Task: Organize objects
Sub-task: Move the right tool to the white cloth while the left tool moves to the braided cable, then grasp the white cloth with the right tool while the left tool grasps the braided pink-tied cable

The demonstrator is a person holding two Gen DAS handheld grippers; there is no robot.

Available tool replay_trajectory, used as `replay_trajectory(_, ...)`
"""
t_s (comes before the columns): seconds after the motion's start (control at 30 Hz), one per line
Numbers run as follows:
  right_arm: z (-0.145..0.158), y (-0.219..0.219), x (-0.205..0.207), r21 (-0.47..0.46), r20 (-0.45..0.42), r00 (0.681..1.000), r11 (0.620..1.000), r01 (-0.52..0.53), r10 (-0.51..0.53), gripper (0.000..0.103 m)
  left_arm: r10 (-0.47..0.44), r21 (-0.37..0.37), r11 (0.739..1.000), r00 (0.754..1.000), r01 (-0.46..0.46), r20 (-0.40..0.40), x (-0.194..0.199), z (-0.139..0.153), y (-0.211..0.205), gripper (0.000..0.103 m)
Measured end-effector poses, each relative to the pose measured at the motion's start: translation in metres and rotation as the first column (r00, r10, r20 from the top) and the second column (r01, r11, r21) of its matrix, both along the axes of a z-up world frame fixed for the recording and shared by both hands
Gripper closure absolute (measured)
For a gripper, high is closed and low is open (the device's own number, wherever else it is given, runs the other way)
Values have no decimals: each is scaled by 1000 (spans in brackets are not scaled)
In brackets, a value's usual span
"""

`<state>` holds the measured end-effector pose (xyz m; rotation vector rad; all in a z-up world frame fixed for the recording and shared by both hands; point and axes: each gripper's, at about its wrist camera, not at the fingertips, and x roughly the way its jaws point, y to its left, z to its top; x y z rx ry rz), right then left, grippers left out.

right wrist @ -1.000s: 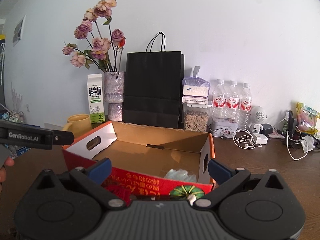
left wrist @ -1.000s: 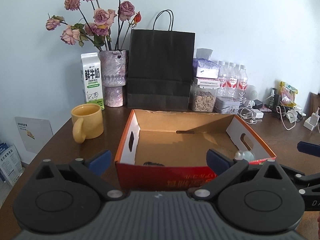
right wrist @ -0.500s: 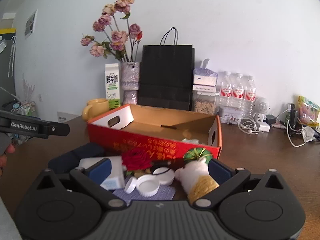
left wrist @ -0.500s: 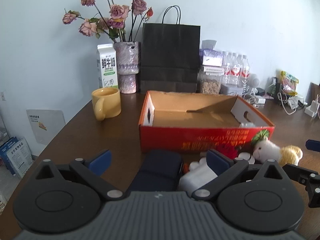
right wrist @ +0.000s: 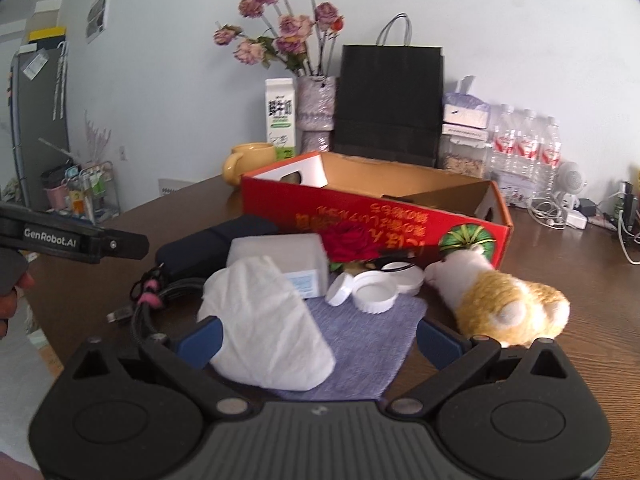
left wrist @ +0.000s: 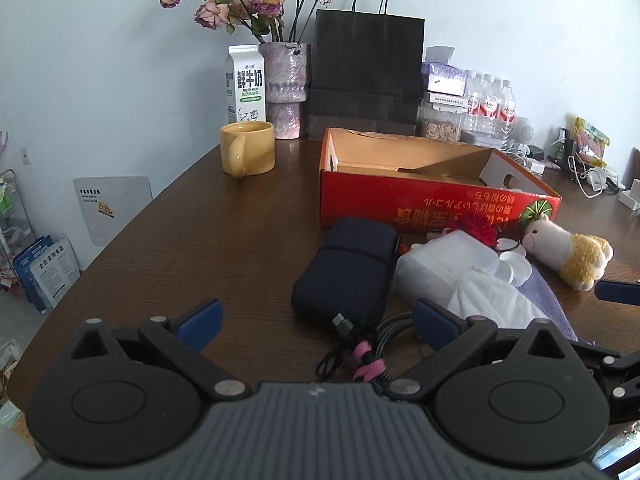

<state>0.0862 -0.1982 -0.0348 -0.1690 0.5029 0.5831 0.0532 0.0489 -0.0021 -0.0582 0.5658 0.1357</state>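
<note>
Both grippers spread, holding nothing. Left gripper point(left wrist: 316, 314) sits over coiled cable point(left wrist: 360, 354), near dark pouch point(left wrist: 346, 270). Right gripper point(right wrist: 318, 338) frames white tissue point(right wrist: 266, 320) on purple cloth point(right wrist: 360, 336). Red box point(right wrist: 400, 216) lies far side, w/ 3 white lids point(right wrist: 372, 290) and plush toy point(right wrist: 500, 298) just in front. Risk: tight clutter; closing on tissue may snag cloth or knock lids.

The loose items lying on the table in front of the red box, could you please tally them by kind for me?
Dark pouch: 1
Bundled cable: 1
White plastic container: 1
White folded cloth: 1
Purple cloth: 1
White lids: 3 seen
Red rose: 1
Plush toy: 1
Total: 10
</note>
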Motion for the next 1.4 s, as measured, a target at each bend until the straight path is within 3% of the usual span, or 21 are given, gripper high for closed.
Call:
replay_trajectory(0.47,-20,44,21,-218,-33,986,962,-165,162,0,26,-26,999,999,-27,-34,-11,-8,12,0)
replay_trajectory(0.63,-19,45,25,-229,-26,977,950,-213,213,5,15,-29,999,999,-16,-40,-10,-10,10,0)
replay_trajectory(0.7,-18,45,25,-227,-24,969,943,-245,246,14,8,-31,999,999,-9,-44,-9,-11,9,0)
replay_trajectory(0.77,-17,44,24,-222,-25,964,939,-263,264,35,0,-31,1000,999,-2,-53,-7,-13,8,0)
replay_trajectory(1.07,-12,29,20,-108,-13,972,966,-234,234,38,-100,-78,993,987,91,-125,8,-20,-7,0)
replay_trajectory(1.4,-3,-2,23,-5,56,993,995,-101,102,38,-222,-139,972,936,190,-272,40,-29,-32,0)
